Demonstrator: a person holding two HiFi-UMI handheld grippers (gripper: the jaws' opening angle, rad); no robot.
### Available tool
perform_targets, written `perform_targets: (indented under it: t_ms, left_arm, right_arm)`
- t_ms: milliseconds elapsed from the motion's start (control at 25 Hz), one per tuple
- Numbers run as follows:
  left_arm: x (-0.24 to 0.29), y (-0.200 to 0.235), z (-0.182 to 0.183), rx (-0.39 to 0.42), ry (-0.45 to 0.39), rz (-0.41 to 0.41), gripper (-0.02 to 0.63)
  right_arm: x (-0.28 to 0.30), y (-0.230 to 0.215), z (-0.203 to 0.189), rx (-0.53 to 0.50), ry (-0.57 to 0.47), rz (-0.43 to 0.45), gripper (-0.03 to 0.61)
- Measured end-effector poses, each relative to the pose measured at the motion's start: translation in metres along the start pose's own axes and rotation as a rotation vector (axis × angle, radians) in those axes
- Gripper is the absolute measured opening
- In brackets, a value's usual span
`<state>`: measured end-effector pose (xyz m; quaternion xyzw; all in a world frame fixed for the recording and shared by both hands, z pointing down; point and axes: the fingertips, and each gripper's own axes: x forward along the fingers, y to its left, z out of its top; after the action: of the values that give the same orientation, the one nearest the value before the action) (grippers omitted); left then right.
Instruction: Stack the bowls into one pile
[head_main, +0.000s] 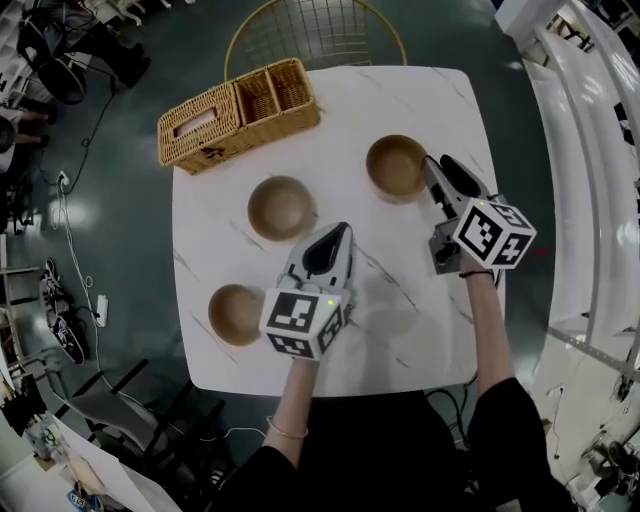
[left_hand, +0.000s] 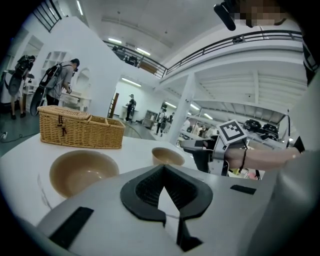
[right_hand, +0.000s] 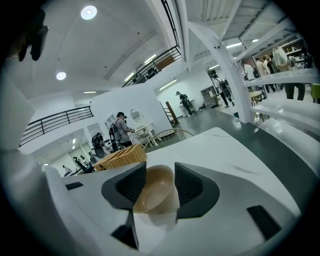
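Three tan bowls sit apart on the white table, none stacked yet: the far-right bowl, the middle bowl and the near-left bowl, with a wicker basket at the far corner. They look rigid, thin-walled and light, with a smooth finish that could slide under a pad. The sensible hold is therefore on the rim, one pad inside the wall and one outside, lifting level so the bowl does not swing. The right gripper has its jaws standing wide, and its own view shows the far-right bowl framed in the gap. From these angles it seems the rim is just ahead of the pads and not pinched, though whether a pad already brushes it is hard to say. The left gripper hangs over the table between the middle and near-left bowls, its jaws closed tip to tip with nothing in them. The bowls' bases and undersides are hidden, and whether they are wood or plastic cannot be told.
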<state>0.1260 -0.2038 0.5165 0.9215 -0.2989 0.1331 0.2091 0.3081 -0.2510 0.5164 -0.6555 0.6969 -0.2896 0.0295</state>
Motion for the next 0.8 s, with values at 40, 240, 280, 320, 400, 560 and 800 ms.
perform_targets:
  t_ms: [40,240,280,320,400,560,800]
  left_arm:
    - [0.001,0.0,-0.002,-0.002,0.003,-0.002,0.014]
    - [0.006,0.001,-0.009,-0.009,0.017,-0.006,0.014]
    - [0.006,0.002,-0.009,-0.009,0.018,-0.005,0.014]
    - [0.007,0.002,-0.01,-0.01,0.02,-0.004,0.014]
    - [0.007,0.003,-0.011,-0.013,0.023,-0.003,0.014]
    - [0.009,0.004,-0.013,-0.017,0.03,-0.002,0.014]
    - [0.007,0.0,-0.016,-0.022,0.035,-0.005,0.014]
  right_arm:
    - [0.003,-0.003,-0.003,0.008,0.007,-0.006,0.144]
    - [0.013,-0.018,-0.02,0.086,0.055,-0.062,0.152]
    - [0.015,-0.02,-0.022,0.106,0.061,-0.076,0.152]
    - [0.016,-0.021,-0.024,0.123,0.068,-0.084,0.152]
    - [0.019,-0.022,-0.027,0.147,0.082,-0.088,0.151]
    - [0.024,-0.024,-0.033,0.164,0.117,-0.097,0.15]
    - [0.027,-0.025,-0.04,0.153,0.163,-0.126,0.106]
